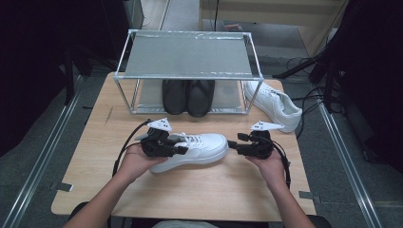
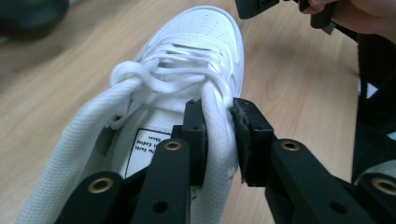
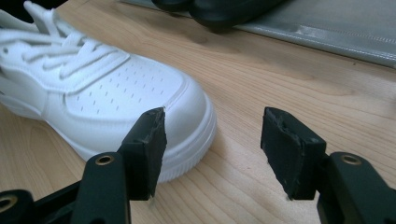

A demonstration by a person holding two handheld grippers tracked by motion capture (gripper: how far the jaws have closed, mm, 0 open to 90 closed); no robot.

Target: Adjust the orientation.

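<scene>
- I see the white sneaker (image 1: 192,151) lying on the tabletop (image 1: 190,190) in front of the rack (image 1: 187,71), its long axis running across the high view, toe toward my right hand and heel toward my left.
- The left gripper (image 1: 178,148) sits at the heel end; its jaws straddle the collar wall of the sneaker, one inside the opening and one outside. The inner jaw touches the fabric; a thin gap shows at the outer one, so I judge the grip slack.
- The right gripper (image 1: 234,144) points at the toe from just beside it, jaws wide and empty, toe cap apart from them.
- The right hand is nearer the toe.
- The insole label (image 2: 145,148) carries print too small to read.
</scene>
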